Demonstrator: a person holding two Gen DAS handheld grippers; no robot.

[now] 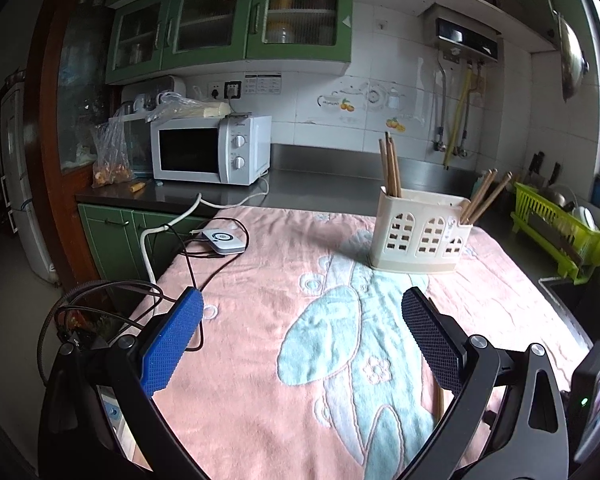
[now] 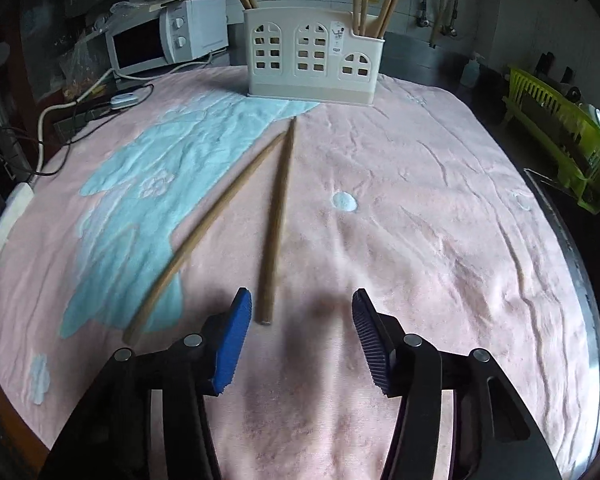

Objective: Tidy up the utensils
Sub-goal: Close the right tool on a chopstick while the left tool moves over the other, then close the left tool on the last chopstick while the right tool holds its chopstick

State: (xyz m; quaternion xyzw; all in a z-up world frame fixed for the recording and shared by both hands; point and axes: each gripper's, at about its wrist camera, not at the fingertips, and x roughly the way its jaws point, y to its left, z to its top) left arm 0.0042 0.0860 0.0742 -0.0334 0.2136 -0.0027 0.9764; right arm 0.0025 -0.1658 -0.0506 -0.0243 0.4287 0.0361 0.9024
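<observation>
Right gripper (image 2: pixel 302 334), jaws spread and empty; two chopsticks (image 2: pixel 278 216) on towel (image 2: pixel 420 208) just ahead-left; holder (image 2: pixel 314 60) beyond; left gripper (image 1: pixel 302 344) likewise spread.

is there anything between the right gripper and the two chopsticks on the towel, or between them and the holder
Nothing visible does. The right gripper is open above bare pink towel, with the nearer chopstick ending just ahead of its blue finger. Only towel lies between the other chopstick and the white holder.
</observation>
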